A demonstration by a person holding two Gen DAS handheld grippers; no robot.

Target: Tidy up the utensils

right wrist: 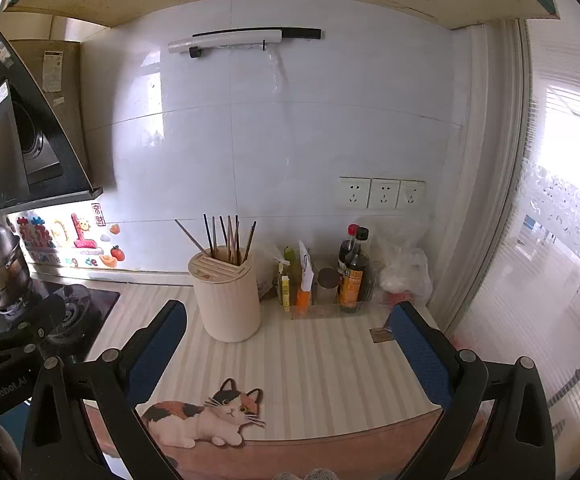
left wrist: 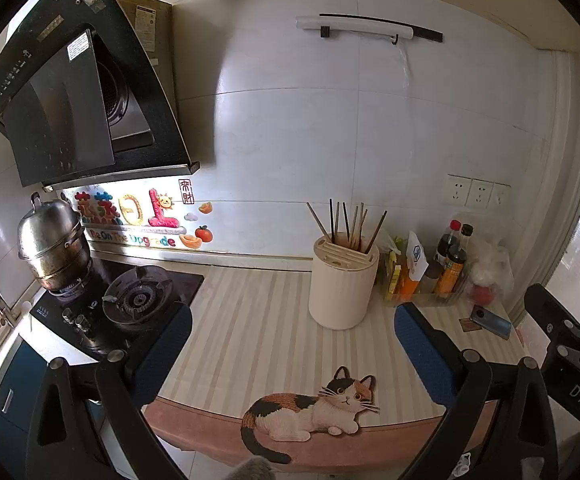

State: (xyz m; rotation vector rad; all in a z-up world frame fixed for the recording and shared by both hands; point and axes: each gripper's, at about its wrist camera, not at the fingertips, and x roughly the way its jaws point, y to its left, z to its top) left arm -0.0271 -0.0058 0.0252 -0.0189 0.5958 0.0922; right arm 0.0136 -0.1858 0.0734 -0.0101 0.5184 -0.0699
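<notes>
At frame centre on the worktop [left wrist: 257, 320], thin, stiff, light chopsticks [left wrist: 350, 222] are seen upright in the holder [left wrist: 342, 280], best pinched near their tops, while both grippers' jaws are spread empty.

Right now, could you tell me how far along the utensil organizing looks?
Done: the chopsticks already stand in the cream holder on the counter. In hand: nothing; the left hand-held gripper and right hand-held gripper are both open and empty. Left: no loose utensils show on the counter, so I can't tell.
</notes>
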